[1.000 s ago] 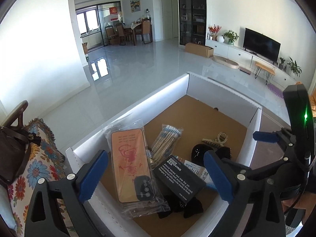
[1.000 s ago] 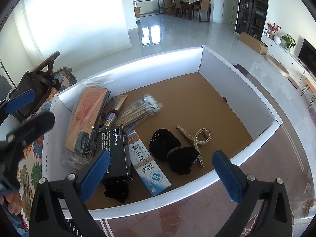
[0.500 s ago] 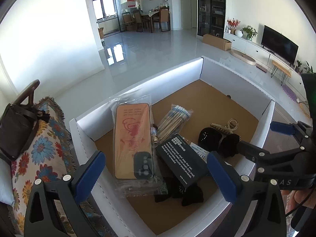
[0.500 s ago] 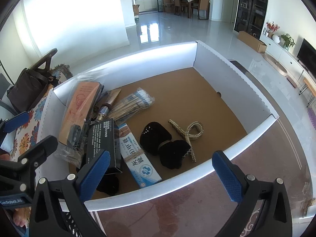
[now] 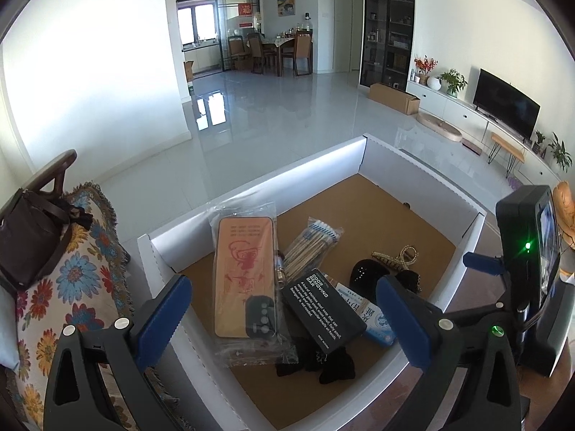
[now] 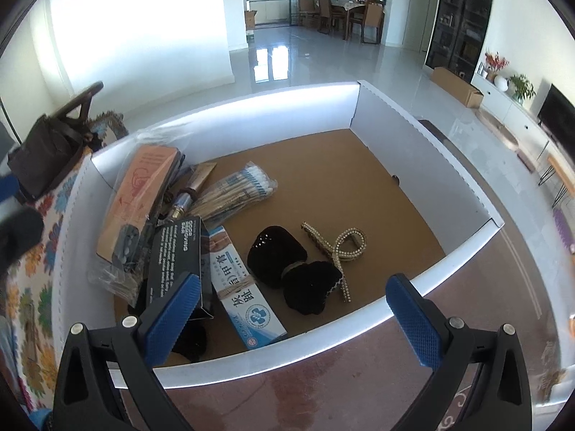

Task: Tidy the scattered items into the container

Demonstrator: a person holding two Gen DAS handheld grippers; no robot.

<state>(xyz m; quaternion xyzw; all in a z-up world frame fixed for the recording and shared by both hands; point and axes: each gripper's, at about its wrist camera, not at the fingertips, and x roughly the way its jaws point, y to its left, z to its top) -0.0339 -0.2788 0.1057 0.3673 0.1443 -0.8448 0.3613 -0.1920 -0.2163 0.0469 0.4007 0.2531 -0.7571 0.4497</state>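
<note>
With the left gripper [image 5: 284, 318] wide open and empty above the white box [image 5: 251, 186], tidying looks done: bagged phone case [image 5: 246, 273], black carton [image 5: 323, 310] inside. Right gripper [image 6: 294, 318] likewise agape, holding nothing; hair clip [image 6: 336, 248] inside. Next, probably: checking beyond the box for strays.

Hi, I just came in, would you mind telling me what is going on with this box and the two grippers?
A person holds a gripper in each hand above a white box with a brown floor. The left gripper and right gripper are both open and hold nothing. Inside lie a bagged phone case, cotton swabs, a black carton, a blue-and-white carton, a black hair accessory and a beaded clip.
</note>
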